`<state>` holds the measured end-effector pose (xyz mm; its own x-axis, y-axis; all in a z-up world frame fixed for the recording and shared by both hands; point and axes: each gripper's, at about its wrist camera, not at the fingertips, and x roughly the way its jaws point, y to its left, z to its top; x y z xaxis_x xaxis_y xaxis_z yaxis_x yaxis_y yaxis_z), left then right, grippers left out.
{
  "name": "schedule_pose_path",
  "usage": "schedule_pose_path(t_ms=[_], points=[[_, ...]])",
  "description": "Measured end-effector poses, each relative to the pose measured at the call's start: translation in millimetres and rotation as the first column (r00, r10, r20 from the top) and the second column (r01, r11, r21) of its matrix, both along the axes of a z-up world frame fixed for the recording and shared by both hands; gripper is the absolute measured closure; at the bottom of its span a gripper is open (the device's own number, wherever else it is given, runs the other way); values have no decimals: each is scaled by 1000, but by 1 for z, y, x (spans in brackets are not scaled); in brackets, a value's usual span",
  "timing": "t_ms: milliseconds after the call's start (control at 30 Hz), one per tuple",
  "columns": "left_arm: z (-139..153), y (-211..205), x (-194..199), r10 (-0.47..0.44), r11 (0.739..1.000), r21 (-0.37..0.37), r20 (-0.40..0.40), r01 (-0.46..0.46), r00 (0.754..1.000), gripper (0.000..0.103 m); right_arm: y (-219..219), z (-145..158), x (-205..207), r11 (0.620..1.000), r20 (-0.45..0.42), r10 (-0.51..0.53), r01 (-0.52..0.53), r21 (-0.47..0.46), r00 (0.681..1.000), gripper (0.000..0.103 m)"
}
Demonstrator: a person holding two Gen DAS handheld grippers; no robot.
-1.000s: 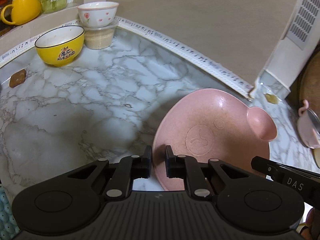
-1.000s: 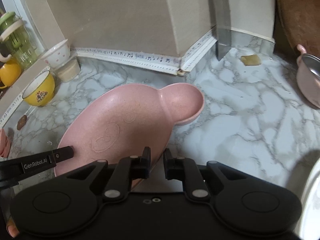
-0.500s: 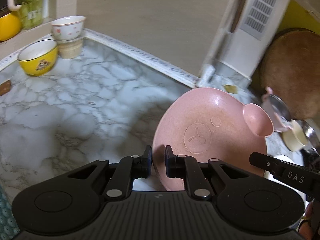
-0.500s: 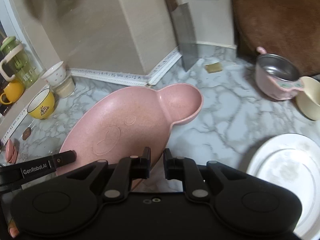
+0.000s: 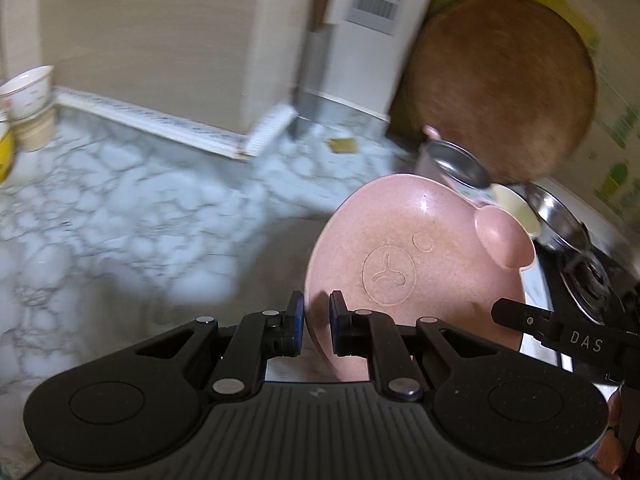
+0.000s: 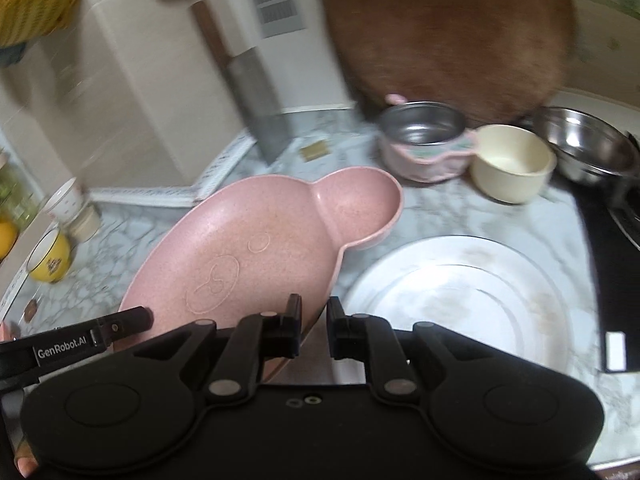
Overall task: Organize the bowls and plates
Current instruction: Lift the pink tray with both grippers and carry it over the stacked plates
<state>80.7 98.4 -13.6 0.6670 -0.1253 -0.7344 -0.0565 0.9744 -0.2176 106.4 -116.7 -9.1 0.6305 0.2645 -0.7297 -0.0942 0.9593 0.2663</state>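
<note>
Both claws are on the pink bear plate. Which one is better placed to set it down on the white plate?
Right, probably. The right claw grips the pink bear plate at the rim beside the white plate, which fills its view. The left claw holds the opposite rim, and the white plate is barely visible there.

A home kitchen: a marble-patterned surface (image 6: 460, 208) carries dishes, with a steel pot (image 6: 584, 148) on a black cooktop (image 6: 600, 260) at two o'clock, a round wooden board (image 6: 448, 32) leaning at twelve, and a cleaver (image 6: 260, 96) against the wall at eleven.
</note>
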Motion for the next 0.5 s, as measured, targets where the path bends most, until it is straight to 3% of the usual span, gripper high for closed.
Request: schedule_pose_path(t_ms=[500], points=[[-20, -92, 23, -182, 982, 41, -42, 184, 982, 91, -91, -21, -18, 984, -31, -181, 181, -2, 983, 90]])
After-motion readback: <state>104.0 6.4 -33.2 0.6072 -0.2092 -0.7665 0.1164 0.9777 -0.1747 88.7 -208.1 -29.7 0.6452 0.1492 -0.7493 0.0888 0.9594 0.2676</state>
